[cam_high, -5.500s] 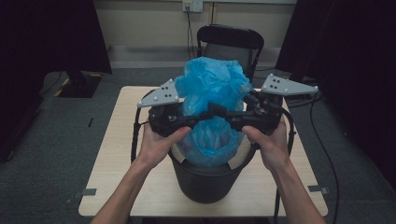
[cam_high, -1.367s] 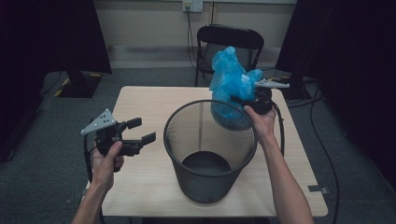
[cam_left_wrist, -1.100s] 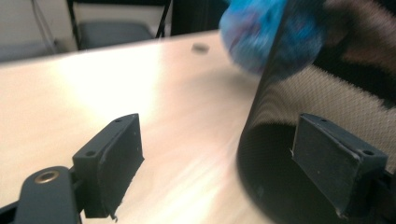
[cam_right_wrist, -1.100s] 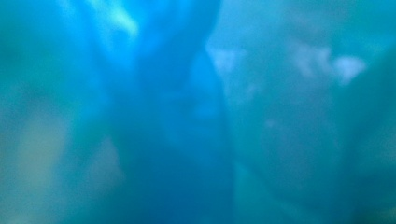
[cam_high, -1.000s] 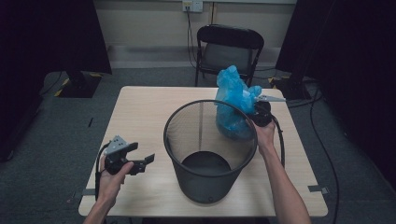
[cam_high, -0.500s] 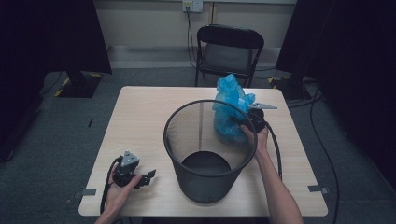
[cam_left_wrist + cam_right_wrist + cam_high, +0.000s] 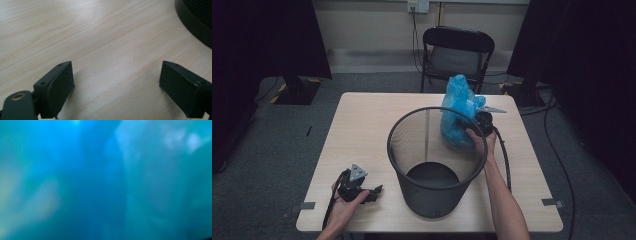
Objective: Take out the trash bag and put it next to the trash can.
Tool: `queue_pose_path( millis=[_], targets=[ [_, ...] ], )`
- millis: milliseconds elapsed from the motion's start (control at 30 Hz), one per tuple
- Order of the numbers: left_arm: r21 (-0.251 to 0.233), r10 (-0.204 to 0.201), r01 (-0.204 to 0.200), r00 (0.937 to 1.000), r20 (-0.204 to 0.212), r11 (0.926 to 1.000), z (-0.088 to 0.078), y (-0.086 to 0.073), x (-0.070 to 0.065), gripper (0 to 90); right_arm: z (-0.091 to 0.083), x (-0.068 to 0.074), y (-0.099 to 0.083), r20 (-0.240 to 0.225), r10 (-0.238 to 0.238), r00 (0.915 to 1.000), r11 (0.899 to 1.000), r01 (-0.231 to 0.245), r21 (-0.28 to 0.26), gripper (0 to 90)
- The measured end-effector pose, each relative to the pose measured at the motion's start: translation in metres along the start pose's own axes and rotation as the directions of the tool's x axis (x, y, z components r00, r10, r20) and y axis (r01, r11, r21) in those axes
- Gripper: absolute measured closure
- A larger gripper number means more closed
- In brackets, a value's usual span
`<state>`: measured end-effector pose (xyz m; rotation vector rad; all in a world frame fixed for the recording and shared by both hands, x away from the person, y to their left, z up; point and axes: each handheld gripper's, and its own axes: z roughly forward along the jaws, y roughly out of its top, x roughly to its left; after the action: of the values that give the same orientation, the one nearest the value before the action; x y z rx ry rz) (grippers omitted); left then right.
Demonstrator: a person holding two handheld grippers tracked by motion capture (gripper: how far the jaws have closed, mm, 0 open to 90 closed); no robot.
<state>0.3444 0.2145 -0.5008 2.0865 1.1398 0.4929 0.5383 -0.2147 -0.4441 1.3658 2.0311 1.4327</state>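
A pale wooden surface [image 7: 362, 125] stands on grey carpet in a dim room; dark curtains hang at both sides, a black folding chair [image 7: 457, 52] sits just beyond the far edge, and a wall socket [image 7: 418, 6] with a cable running down shows on the light back wall; strips of tape mark the floor near the surface's near corners.

A black mesh wastebasket [image 7: 432, 165] stands upright on the near middle of the surface; its inside is bare, with the dark solid bottom showing through the open top. A crumpled blue plastic bag [image 7: 458, 117] rests on the surface just behind the basket's far right rim, partly seen through the mesh, bunched and standing tall.

The right claw [image 7: 481, 125] sits against the bag's right side, the hand wrapped round its body and the cable trailing down toward the near edge; its jaws have just been opening; in the right gripper view blurred blue plastic [image 7: 105, 180] lies right against the lens, so I cannot tell whether the pads press on the bag.

The left claw [image 7: 374, 190] lies low at the near left of the surface, beside the basket's base; in the left gripper view its jaws stand released and wide apart over bare wood [image 7: 105, 45], nothing between them, having just opened further; the basket's dark rim [image 7: 192, 22] curves past at the upper right.
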Motion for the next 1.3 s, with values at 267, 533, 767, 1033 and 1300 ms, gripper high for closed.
queue_pose_path(
  millis=[267, 533, 767, 1033, 1300],
  targets=[
    [0.008, -0.004, 0.004, 1.0000, -0.002, 1.0000, 0.003, 0.002, -0.002, 6.9, -0.034, 0.013, 0.007, 0.006, 0.030, 0.9995, 0.998, -0.030, -0.049, 29.7],
    [0.008, -0.003, 0.003, 1.0000, -0.002, 1.0000, 0.003, 0.002, -0.002, 6.8, -0.064, 0.022, 0.005, 0.000, 0.035, 0.9994, 0.997, -0.035, -0.062, 21.9],
    [0.009, 0.000, 0.000, 1.0000, -0.001, 1.0000, 0.002, 0.002, -0.002, 6.9, -0.093, 0.020, -0.004, 0.010, 0.035, 0.9994, 0.998, -0.034, -0.057, 20.1],
    [0.009, -0.003, 0.003, 1.0000, -0.002, 1.0000, 0.002, 0.002, -0.002, 6.8, -0.120, 0.016, -0.021, 0.030, 0.029, 0.9991, 0.999, -0.027, -0.044, 19.7],
    [0.009, -0.003, 0.003, 1.0000, -0.002, 1.0000, 0.002, 0.002, -0.002, 6.8, -0.146, 0.028, -0.030, 0.030, -0.017, 0.9994, 0.995, 0.020, -0.097, 19.1]
  ],
)
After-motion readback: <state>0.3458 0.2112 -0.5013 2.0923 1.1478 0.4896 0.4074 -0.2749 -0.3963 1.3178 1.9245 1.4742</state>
